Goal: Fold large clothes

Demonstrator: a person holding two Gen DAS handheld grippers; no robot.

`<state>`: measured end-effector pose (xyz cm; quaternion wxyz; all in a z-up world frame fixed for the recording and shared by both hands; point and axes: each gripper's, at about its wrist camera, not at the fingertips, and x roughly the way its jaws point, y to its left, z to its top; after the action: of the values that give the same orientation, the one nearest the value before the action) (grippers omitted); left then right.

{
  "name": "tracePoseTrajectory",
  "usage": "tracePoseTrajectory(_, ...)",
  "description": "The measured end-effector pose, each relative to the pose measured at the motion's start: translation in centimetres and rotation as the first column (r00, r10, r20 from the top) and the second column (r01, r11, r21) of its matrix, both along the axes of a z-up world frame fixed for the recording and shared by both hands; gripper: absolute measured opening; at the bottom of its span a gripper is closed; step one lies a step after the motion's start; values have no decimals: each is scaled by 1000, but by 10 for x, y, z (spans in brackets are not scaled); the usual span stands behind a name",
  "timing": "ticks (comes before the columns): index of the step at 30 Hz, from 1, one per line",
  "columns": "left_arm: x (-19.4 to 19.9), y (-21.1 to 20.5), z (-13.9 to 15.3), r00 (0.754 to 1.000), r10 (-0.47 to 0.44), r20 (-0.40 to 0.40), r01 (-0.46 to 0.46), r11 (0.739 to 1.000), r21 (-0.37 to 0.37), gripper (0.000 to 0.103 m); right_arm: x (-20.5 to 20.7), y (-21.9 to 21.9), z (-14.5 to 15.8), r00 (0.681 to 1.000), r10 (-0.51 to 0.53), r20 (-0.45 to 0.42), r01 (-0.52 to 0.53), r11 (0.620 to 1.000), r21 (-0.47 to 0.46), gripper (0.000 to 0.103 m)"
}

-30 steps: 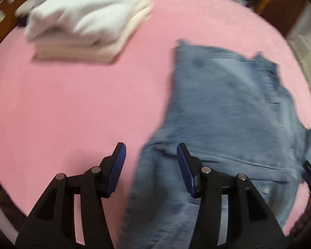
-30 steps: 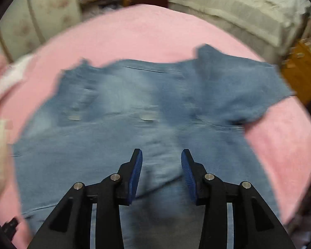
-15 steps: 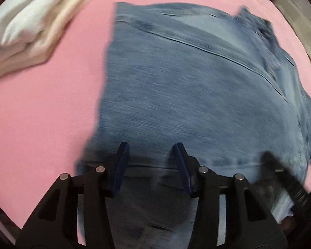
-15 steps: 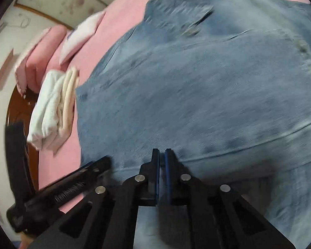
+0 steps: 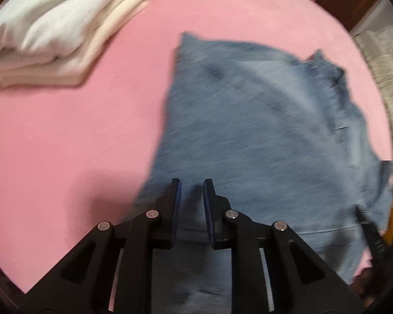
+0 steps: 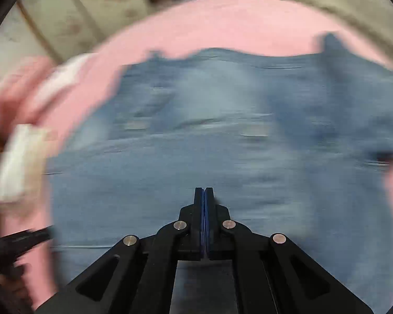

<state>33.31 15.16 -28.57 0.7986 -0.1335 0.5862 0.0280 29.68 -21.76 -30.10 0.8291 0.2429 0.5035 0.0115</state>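
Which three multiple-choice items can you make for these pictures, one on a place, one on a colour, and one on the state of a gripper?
1. Where does the folded white and cream stack of clothes lie in the left wrist view?
A. upper left of the blue denim garment
B. on top of the denim
C. between the fingers

2. What colour is the bed sheet under the denim?
A. green
B. pink
C. grey

3. How do the jaws of the right gripper stand?
A. wide open
B. half open
C. pressed together

Key: 1 A, the stack rests apart from the denim, on the sheet to its upper left. 2 B, pink shows all around the garment. 3 C, no gap shows between its blue pads, whereas the left gripper keeps a narrow gap.
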Motion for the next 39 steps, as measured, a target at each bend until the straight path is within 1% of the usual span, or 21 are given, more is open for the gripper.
tracePoseTrajectory(1,6,-8,2,1000,-18,7,18,1000,-25,15,12,15,-3,999,43,-4,-43,996,74,0)
tracePoseTrajectory(4,33,-37,-3,994,-110,3,110,990,-92,15,42,57,-21,990,143,-21,-136,973,189,0)
tracePoseTrajectory(6,52,-52,-13,990,-144,-11,142,982,-124,15,61,83,-30,975,220,-28,-212,963,168,0)
tracePoseTrajectory(9,84,-64,-27,989,-139,-41,135,986,-99,15,83,92,-38,972,234,-11,-232,969,89,0)
tracePoseTrajectory(13,118,-45,-44,996,-91,-9,90,995,-53,15,101,58,-49,989,148,-15,-146,984,106,0)
tracePoseTrajectory(15,126,-32,-48,998,-54,12,55,997,-55,15,100,29,-43,998,59,-1,-59,997,48,0)
tracePoseTrajectory(16,131,-23,-50,999,-38,23,39,997,-65,15,101,9,-40,1000,-11,2,11,1000,7,0)
tracePoseTrajectory(17,134,-17,-53,999,-25,30,27,997,-69,15,98,-7,-38,997,-71,-2,71,997,-39,0)
tracePoseTrajectory(18,137,-12,-54,999,-21,34,23,997,-76,15,93,-30,-39,986,-165,-24,161,979,-124,0)
tracePoseTrajectory(19,139,-7,-56,999,-20,43,24,995,-93,15,88,-49,-40,975,-219,-37,211,966,-151,0)
tracePoseTrajectory(21,143,-4,-57,996,-18,82,25,997,-79,13,76,-84,-49,969,-247,-24,248,969,20,0)
tracePoseTrajectory(22,145,-4,-57,994,-29,102,35,998,-52,12,75,-89,-52,971,-239,-25,240,969,51,0)
tracePoseTrajectory(23,149,-7,-58,992,-47,117,49,999,-17,12,77,-87,-51,977,-214,-18,215,976,31,0)
tracePoseTrajectory(25,158,-15,-62,988,-86,125,79,995,56,12,82,-73,-45,987,-162,6,162,982,-99,0)
tracePoseTrajectory(27,163,-19,-63,985,-111,133,98,990,101,12,87,-61,-42,986,-166,9,165,971,-171,0)
tracePoseTrajectory(29,163,-22,-62,981,-137,138,119,984,129,12,87,-53,-40,979,-202,24,203,959,-200,0)
tracePoseTrajectory(30,163,-21,-61,979,-146,142,127,983,134,12,84,-51,-39,971,-239,27,238,941,-239,0)
tracePoseTrajectory(31,163,-18,-59,977,-153,147,133,982,136,12,79,-52,-38,958,-287,21,279,909,-310,0)
tracePoseTrajectory(32,162,-14,-58,977,-155,149,135,982,134,12,77,-55,-36,950,-311,22,300,892,-337,0)
tracePoseTrajectory(35,154,-3,-46,973,-159,165,134,979,152,12,64,-65,-41,939,-344,33,341,909,-240,0)
tracePoseTrajectory(39,128,-7,-19,959,-198,202,153,964,218,12,41,-62,-25,926,-370,72,376,897,-234,0)
